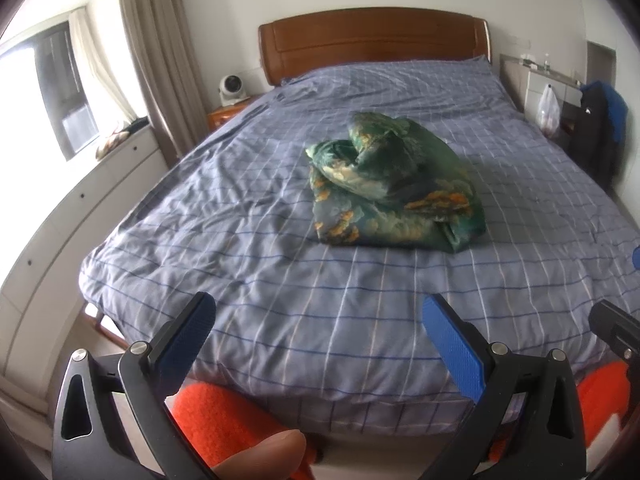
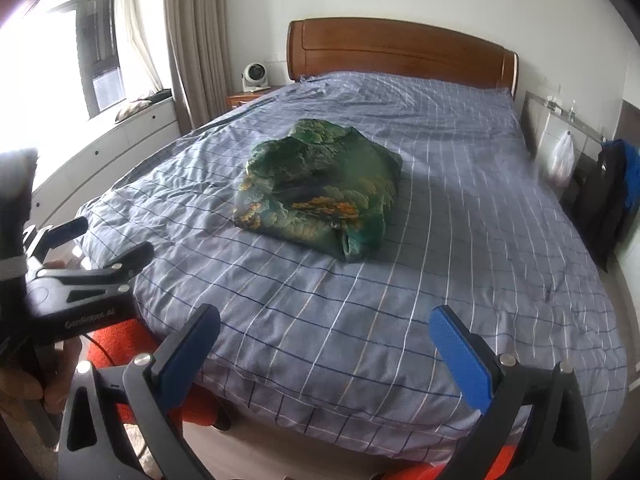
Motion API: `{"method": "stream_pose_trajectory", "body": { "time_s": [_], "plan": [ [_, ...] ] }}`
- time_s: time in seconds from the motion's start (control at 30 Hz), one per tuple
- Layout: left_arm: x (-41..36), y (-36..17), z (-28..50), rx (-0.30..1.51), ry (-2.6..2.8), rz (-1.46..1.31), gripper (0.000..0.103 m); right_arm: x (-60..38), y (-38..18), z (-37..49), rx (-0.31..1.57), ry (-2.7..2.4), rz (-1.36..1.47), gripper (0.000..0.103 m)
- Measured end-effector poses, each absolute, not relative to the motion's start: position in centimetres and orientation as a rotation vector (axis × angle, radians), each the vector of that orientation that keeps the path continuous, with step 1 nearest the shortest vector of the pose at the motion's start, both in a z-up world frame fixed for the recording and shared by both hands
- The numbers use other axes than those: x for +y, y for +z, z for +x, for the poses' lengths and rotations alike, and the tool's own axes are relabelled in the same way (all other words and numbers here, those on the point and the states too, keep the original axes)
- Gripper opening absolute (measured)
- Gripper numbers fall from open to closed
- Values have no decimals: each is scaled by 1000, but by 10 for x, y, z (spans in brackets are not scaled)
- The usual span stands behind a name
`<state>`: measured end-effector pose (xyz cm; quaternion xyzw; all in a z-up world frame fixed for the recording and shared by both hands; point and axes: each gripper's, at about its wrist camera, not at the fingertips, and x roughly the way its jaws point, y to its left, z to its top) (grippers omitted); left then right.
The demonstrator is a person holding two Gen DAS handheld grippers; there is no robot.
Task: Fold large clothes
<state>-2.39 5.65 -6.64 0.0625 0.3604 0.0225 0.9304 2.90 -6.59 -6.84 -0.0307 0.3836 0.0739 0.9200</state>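
A crumpled green garment with orange and cream print (image 1: 394, 184) lies in a heap near the middle of the bed (image 1: 240, 240); it also shows in the right wrist view (image 2: 320, 190). My left gripper (image 1: 318, 312) is open and empty, held over the foot edge of the bed, well short of the garment. My right gripper (image 2: 324, 320) is open and empty, also at the foot of the bed, apart from the garment. The left gripper also shows in the right wrist view (image 2: 102, 246) at the far left.
The bed has a blue checked cover and a wooden headboard (image 1: 372, 40). A nightstand with a white fan (image 1: 231, 89) stands at the back left. White drawers (image 1: 80, 208) run along the left under a window. A bag and dark clothes (image 1: 596, 120) hang at the right.
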Motion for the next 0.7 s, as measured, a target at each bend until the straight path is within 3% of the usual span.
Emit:
{"method": "stream_pose_trajectory", "body": {
  "time_s": [0.7],
  "plan": [
    [49, -78, -27, 744, 11, 151, 103, -53, -81, 27, 798, 36, -100, 103]
  ]
}}
